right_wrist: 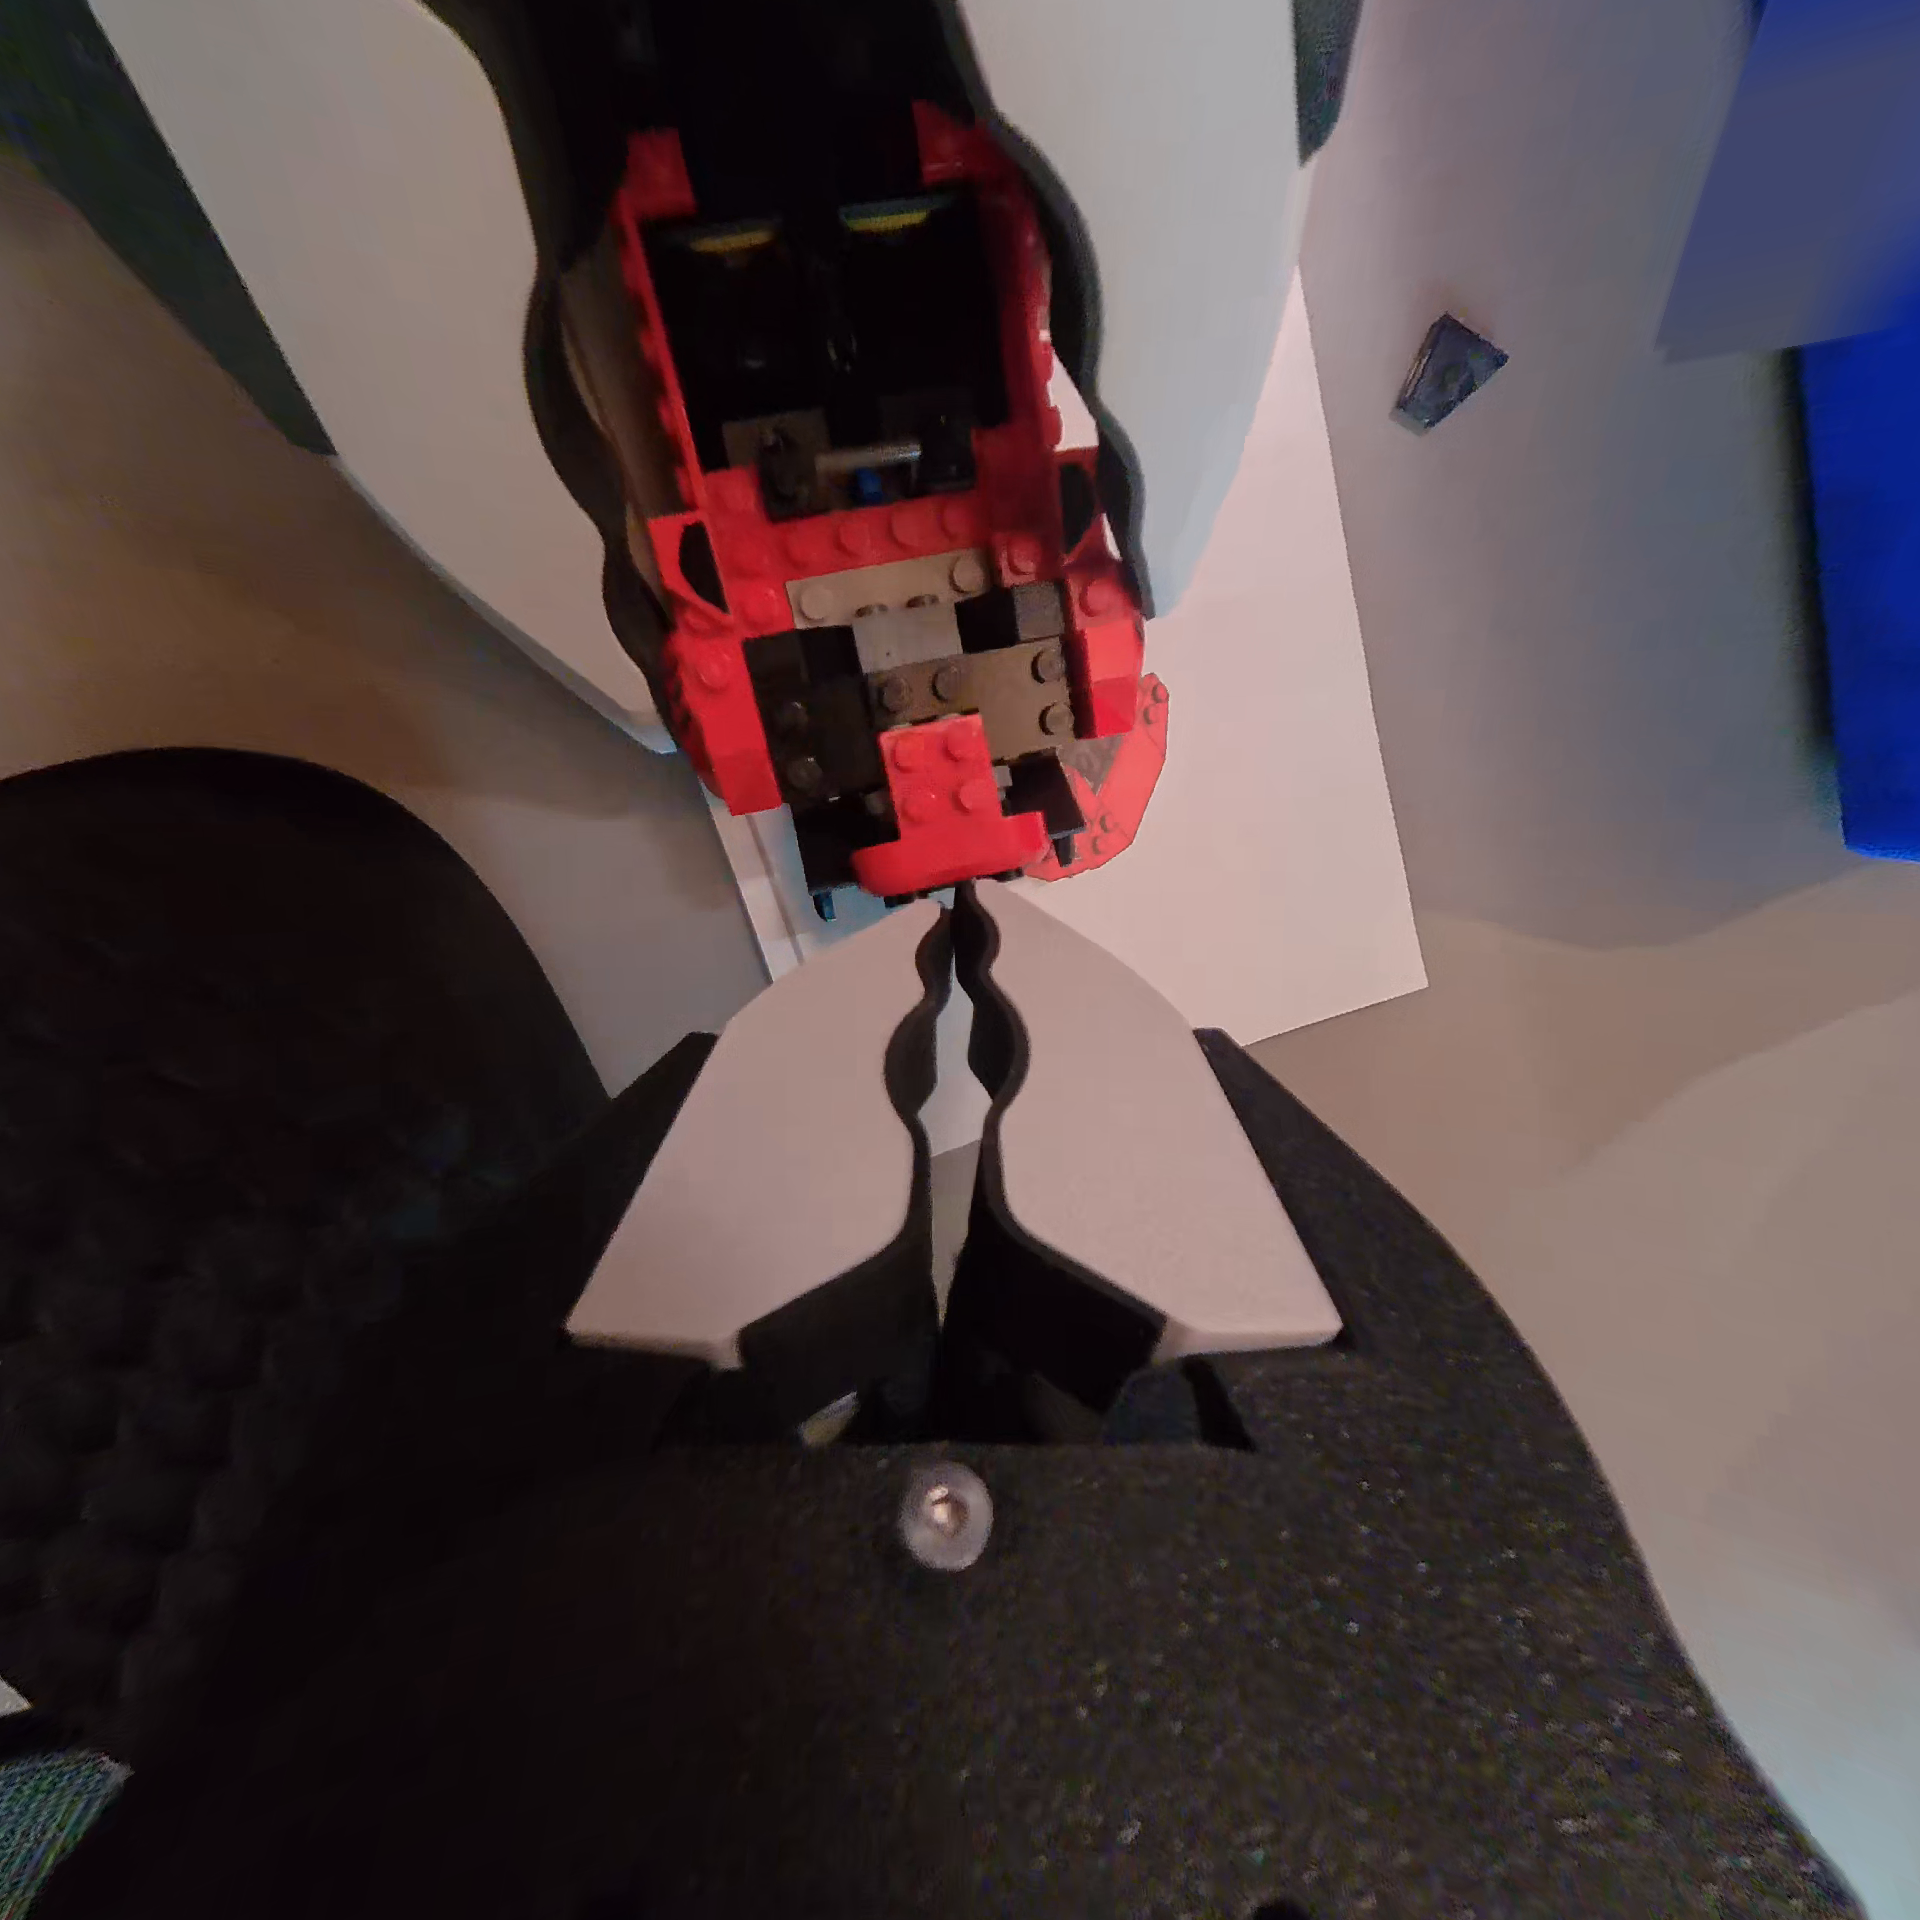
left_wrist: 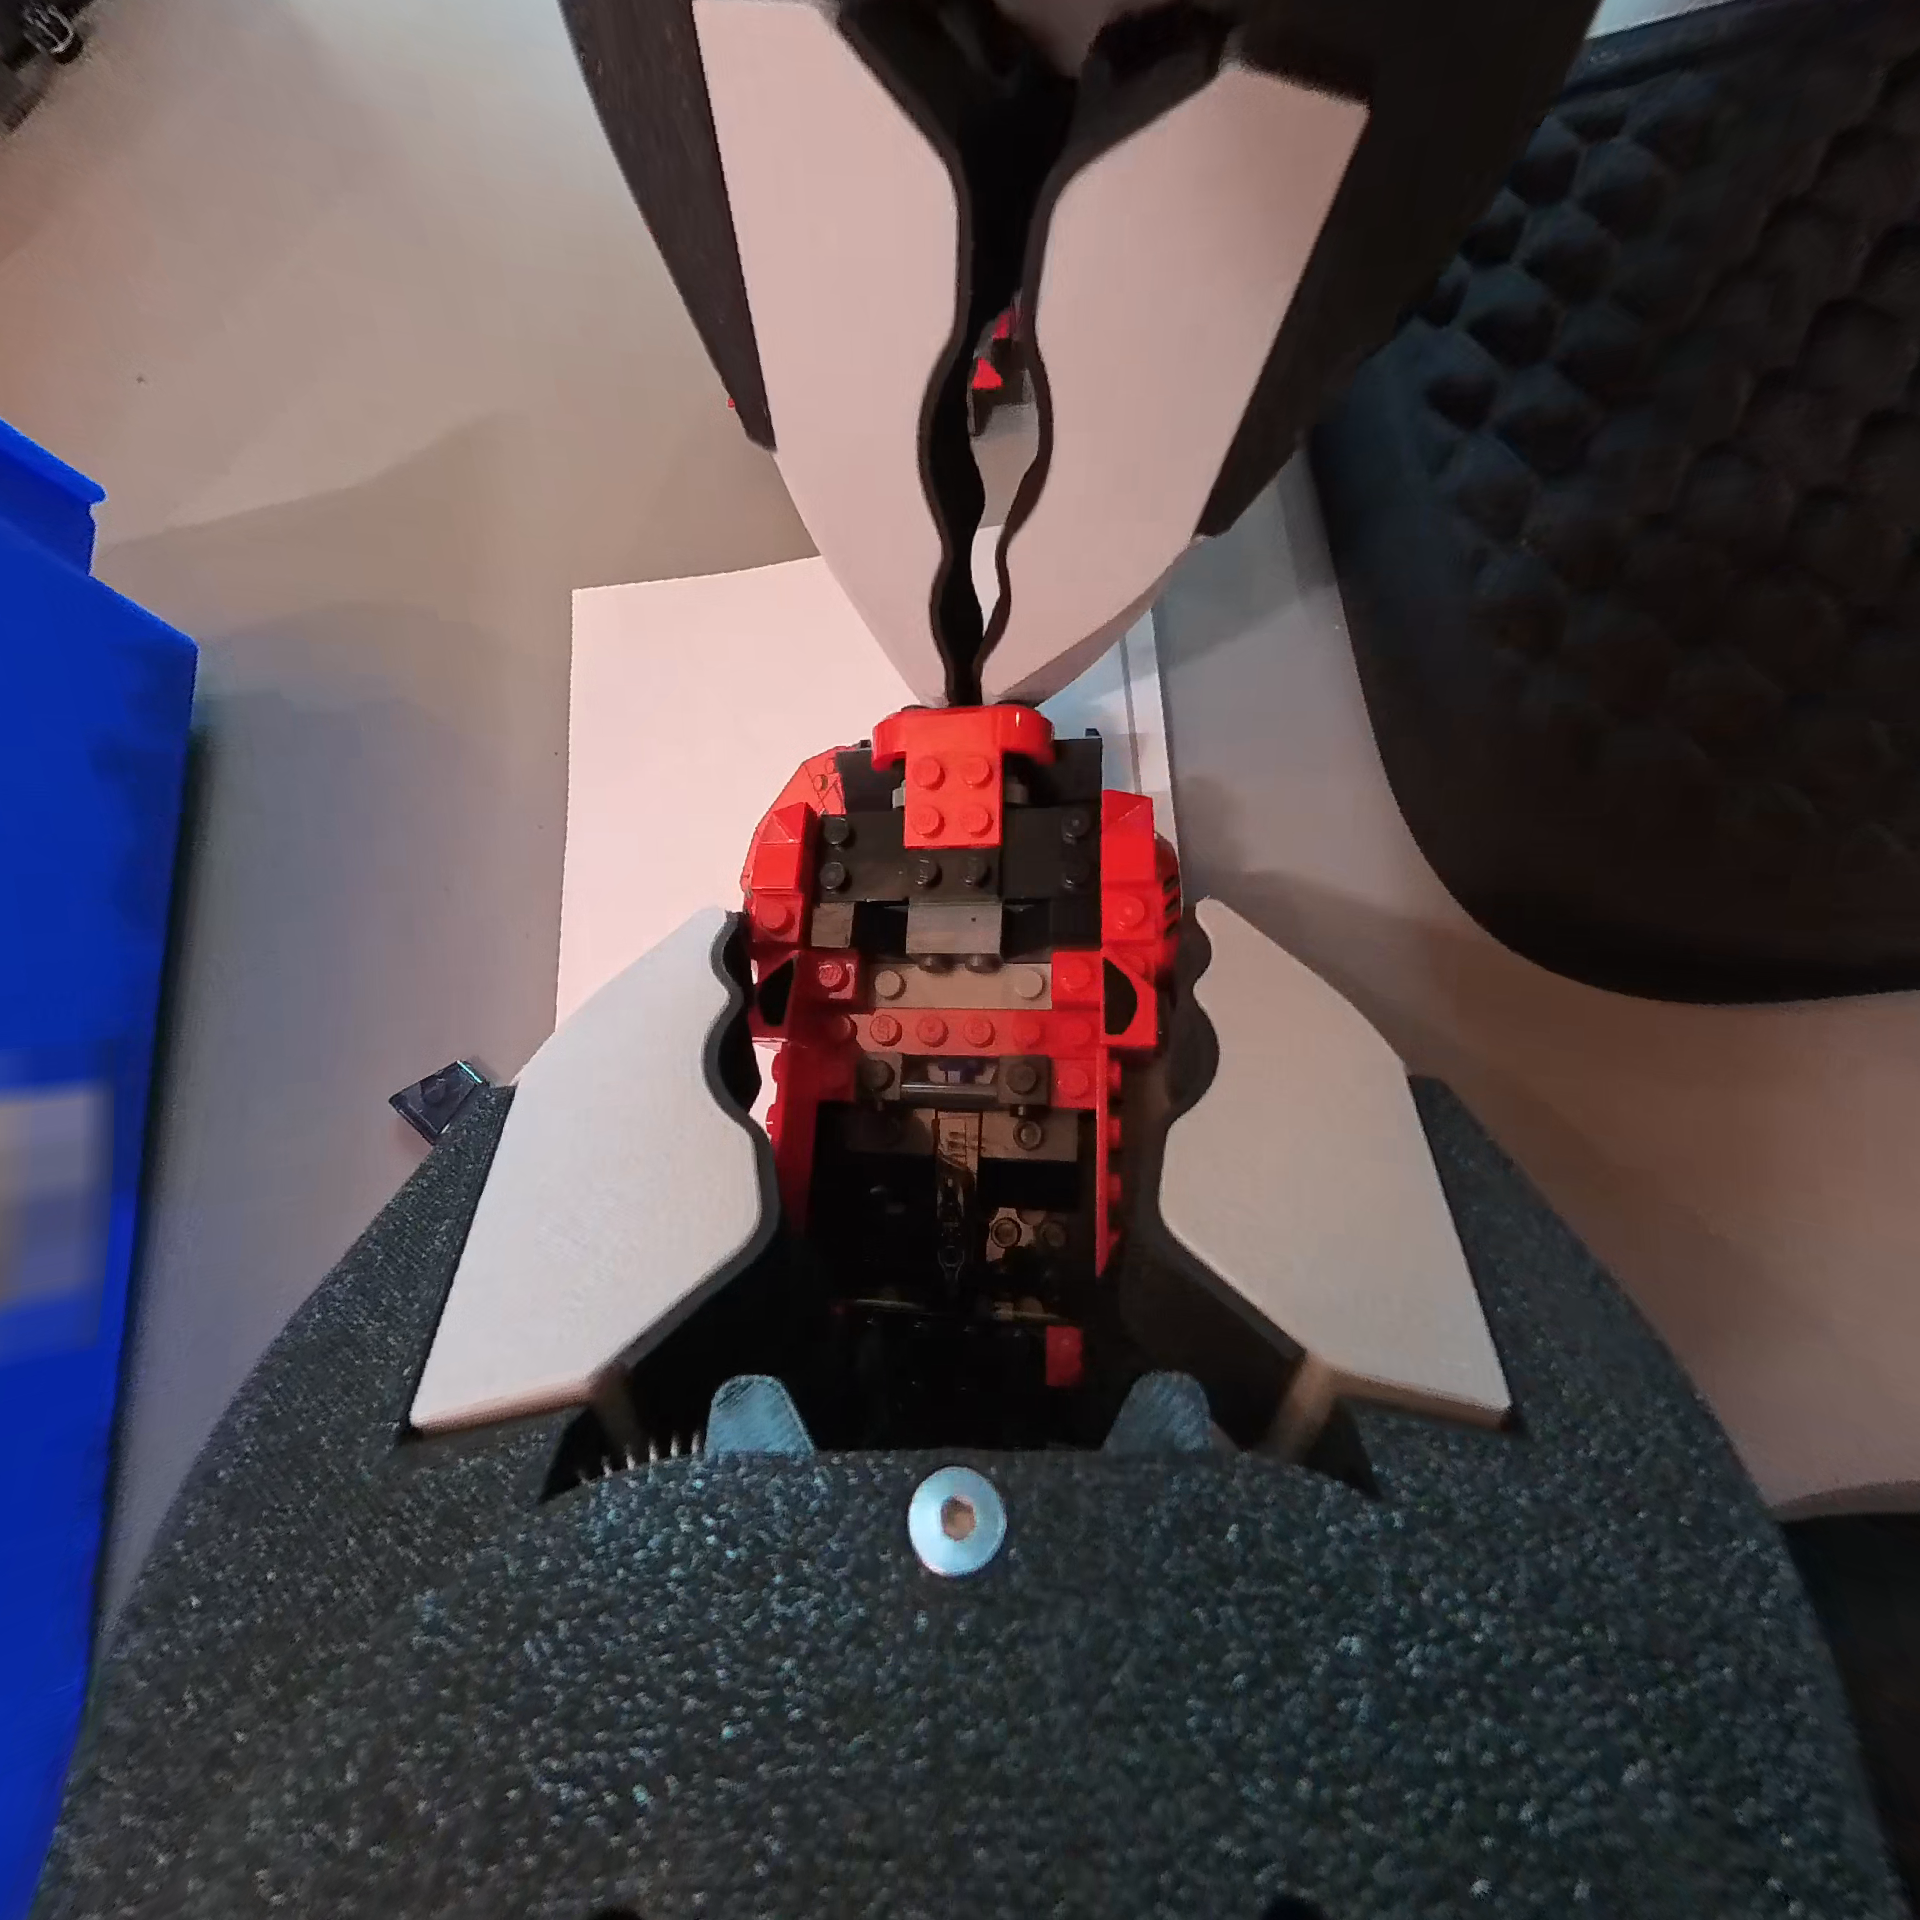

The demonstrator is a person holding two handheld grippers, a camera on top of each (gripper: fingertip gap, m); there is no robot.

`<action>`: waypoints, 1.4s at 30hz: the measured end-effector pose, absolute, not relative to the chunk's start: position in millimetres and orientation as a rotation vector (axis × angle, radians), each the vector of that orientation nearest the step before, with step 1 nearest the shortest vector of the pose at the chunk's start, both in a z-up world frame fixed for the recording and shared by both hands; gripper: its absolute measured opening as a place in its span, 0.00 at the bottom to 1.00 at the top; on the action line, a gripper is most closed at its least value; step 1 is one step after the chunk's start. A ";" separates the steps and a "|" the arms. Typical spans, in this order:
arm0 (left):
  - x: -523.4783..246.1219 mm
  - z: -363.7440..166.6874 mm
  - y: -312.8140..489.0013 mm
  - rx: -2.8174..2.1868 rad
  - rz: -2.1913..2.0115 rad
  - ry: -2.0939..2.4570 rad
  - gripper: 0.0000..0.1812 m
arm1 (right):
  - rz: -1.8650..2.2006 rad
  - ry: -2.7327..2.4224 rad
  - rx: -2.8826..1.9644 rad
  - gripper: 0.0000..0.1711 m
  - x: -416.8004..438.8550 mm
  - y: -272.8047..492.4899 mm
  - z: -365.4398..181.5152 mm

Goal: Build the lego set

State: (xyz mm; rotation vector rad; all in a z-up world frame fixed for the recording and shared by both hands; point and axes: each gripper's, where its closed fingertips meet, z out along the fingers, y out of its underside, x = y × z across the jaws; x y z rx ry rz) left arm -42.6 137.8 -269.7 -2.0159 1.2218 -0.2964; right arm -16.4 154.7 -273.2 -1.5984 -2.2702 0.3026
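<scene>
A red and black lego car model (left_wrist: pixel 935 997) sits between the fingers of my left gripper (left_wrist: pixel 966 935), which is shut on its sides and holds it over a white sheet of paper (left_wrist: pixel 686 748). A red T-shaped plate (left_wrist: pixel 956 769) sits on the model's far end. My right gripper (right_wrist: pixel 961 896) is shut, and its tips touch the outer edge of that red plate (right_wrist: pixel 945 821). In the left wrist view the right gripper (left_wrist: pixel 966 681) comes in from the top. The model (right_wrist: pixel 883 582) fills the upper middle of the right wrist view.
A blue bin (left_wrist: pixel 83 935) stands at the left; it also shows in the right wrist view (right_wrist: pixel 1870 520). A small dark lego piece (left_wrist: pixel 442 1091) lies on the table beside the paper, also seen in the right wrist view (right_wrist: pixel 1446 374). A black textured cushion (left_wrist: pixel 1662 520) lies at the right. The tips of both grippers are at nearly the same place.
</scene>
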 end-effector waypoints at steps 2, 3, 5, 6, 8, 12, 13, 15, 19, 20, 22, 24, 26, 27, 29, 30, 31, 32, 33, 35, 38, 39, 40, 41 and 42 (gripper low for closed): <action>-42.6 -269.8 137.8 -2.016 -0.295 1.220 0.42 | 0.278 -2.294 -1.596 0.00 -16.3 154.5 -273.4; -42.7 -269.8 137.9 -2.016 -0.294 1.220 0.42 | 0.269 -2.307 -1.592 0.00 -16.3 154.5 -273.3; -42.7 -269.9 137.8 -2.015 -0.294 1.220 0.42 | 0.253 -2.327 -1.572 0.00 -16.5 154.7 -273.5; -42.7 -269.9 137.8 -2.015 -0.295 1.219 0.42 | 0.253 -2.332 -1.571 0.00 -16.5 154.7 -273.7; -42.6 -269.9 137.9 -2.014 -0.294 1.221 0.42 | 0.248 -2.341 -1.565 0.00 -16.7 154.8 -273.8; -42.9 -270.0 137.7 -2.017 -0.295 1.224 0.43 | 0.275 -2.352 -1.557 0.00 -16.7 155.1 -274.2; -42.9 -270.0 137.7 -2.019 -0.293 1.226 0.43 | 0.287 -2.355 -1.549 0.00 -16.6 155.5 -274.3; -42.4 -270.0 137.5 -2.015 -0.290 1.230 0.43 | 0.349 -2.388 -1.568 0.00 -12.9 153.5 -275.7; -42.4 -269.8 137.5 -2.009 -0.297 1.223 0.43 | 0.424 -2.297 -1.623 0.01 -14.3 171.3 -264.6; -42.4 -269.8 137.5 -2.009 -0.298 1.222 0.43 | 0.510 -2.274 -1.630 0.00 -17.8 168.7 -261.2; -42.3 -269.8 137.5 -2.007 -0.300 1.220 0.43 | 0.616 -2.275 -1.660 0.00 -19.7 161.4 -262.2; -42.1 -269.8 137.5 -2.003 -0.305 1.216 0.43 | 0.622 -2.302 -1.665 0.00 -18.7 156.8 -268.9; -41.7 -269.6 137.4 -1.996 -0.310 1.213 0.43 | 0.576 -2.307 -1.656 0.00 -18.8 158.4 -275.3; -41.5 -269.6 137.3 -1.993 -0.312 1.211 0.43 | 0.576 -2.303 -1.654 0.00 -19.0 159.0 -276.4; -41.5 -269.6 137.5 -1.993 -0.312 1.210 0.43 | 0.594 -2.290 -1.671 0.00 -19.3 159.0 -277.2; -41.7 -269.5 137.8 -1.994 -0.311 1.209 0.43 | 0.596 -2.285 -1.688 0.00 -19.1 158.5 -277.7; -41.6 -269.4 138.0 -1.995 -0.311 1.207 0.43 | 0.580 -2.284 -1.701 0.00 -18.8 158.0 -278.5; -41.6 -269.4 138.1 -1.995 -0.311 1.206 0.43 | 0.551 -2.285 -1.705 0.00 -18.8 157.4 -279.5; -41.6 -269.4 138.1 -1.996 -0.310 1.205 0.43 | 0.516 -2.281 -1.710 0.00 -18.7 157.9 -279.8; -41.5 -269.6 138.3 -2.001 -0.309 1.201 0.43 | 0.468 -2.262 -1.747 0.00 -18.4 158.4 -279.7; -41.4 -269.5 138.5 -2.006 -0.306 1.192 0.43 | 0.385 -2.239 -1.784 0.00 -17.9 159.5 -280.0; -41.4 -269.5 138.6 -2.009 -0.306 1.188 0.43 | 0.352 -2.234 -1.799 0.00 -17.5 159.6 -280.1; -41.4 -269.6 138.6 -2.013 -0.305 1.183 0.43 | 0.315 -2.229 -1.810 0.00 -17.0 160.1 -280.0; -41.5 -269.6 138.6 -2.018 -0.301 1.180 0.43 | 0.274 -2.224 -1.815 0.00 -16.6 160.8 -279.8; -41.5 -269.7 138.7 -2.022 -0.296 1.179 0.43 | 0.235 -2.222 -1.818 0.00 -16.3 161.4 -279.7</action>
